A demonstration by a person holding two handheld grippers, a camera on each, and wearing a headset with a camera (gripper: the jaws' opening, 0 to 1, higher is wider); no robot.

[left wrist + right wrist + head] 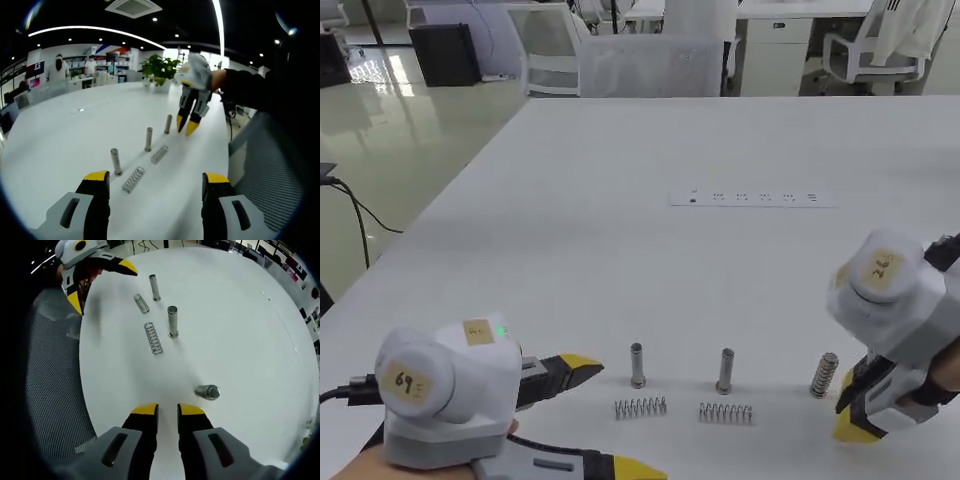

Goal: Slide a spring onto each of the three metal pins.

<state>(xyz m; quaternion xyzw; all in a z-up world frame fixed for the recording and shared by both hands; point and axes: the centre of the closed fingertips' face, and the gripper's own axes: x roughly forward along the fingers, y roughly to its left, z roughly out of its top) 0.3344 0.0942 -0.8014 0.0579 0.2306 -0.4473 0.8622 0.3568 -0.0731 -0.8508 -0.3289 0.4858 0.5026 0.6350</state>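
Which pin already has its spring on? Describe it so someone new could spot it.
On the white table, three metal pins stand in a row. Take the right-end pin, beside the right gripper. It alone has a spring around its shaft; the other two are bare, with loose springs lying in front.

On your table [620,250] the left pin [637,365], middle pin [725,371] and right pin [213,391] stand in a row. The first spring [640,407] lies just before the left pin and the second spring [726,412] before the middle pin. The third spring [823,378] sits on the right pin. A socket strip [753,198] lies well behind.
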